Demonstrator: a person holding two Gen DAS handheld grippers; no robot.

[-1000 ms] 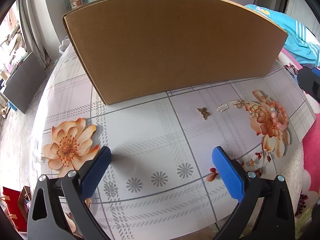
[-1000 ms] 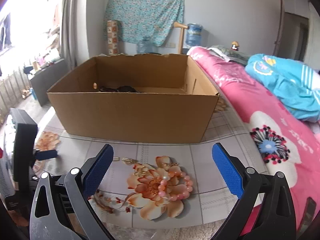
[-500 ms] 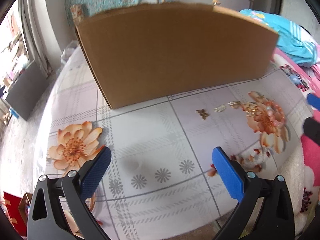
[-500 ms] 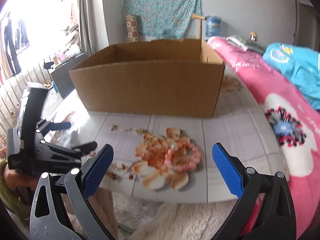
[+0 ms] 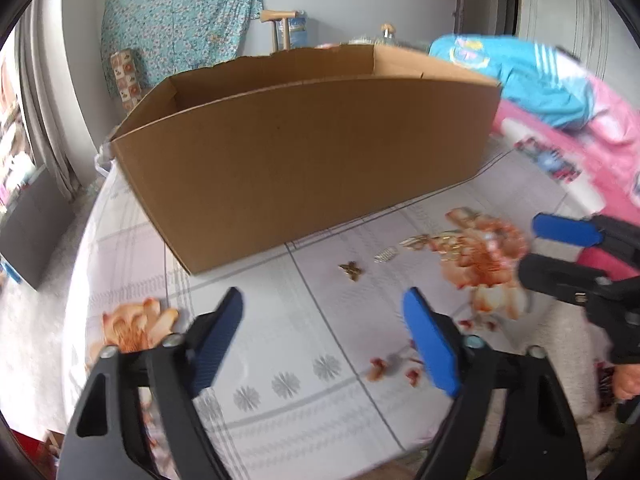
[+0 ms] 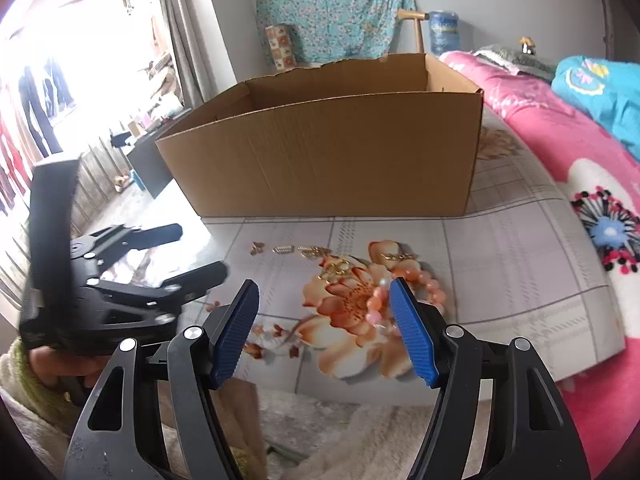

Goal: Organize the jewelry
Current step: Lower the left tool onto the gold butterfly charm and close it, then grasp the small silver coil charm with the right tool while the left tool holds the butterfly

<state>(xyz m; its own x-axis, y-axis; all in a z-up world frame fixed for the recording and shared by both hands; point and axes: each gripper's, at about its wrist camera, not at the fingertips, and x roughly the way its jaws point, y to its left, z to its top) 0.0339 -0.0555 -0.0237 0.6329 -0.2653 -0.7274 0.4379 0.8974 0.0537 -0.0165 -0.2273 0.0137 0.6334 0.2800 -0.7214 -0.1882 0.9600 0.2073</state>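
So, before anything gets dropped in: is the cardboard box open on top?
Open: the cardboard box has no lid or flaps over it, and its inner walls show.

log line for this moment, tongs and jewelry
left tongs: closing, empty | right tongs: closing, empty, over pink bead bracelet | butterfly charm: on table

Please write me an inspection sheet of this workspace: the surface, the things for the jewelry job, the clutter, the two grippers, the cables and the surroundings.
Surface: table under a grey checked cloth with orange flower prints.
Job's things: pink bead bracelet on a flower print; gold butterfly piece, silver clip and small gold pieces in a row in front of the open cardboard box. Box contents not visible.
Clutter: nothing seen on the table.
Grippers: left gripper and right gripper both open and empty; jaws of both have just been closing, nothing between them.
Cables: nothing seen.
Surroundings: pink blanket at right, blue floral cloth on the wall.
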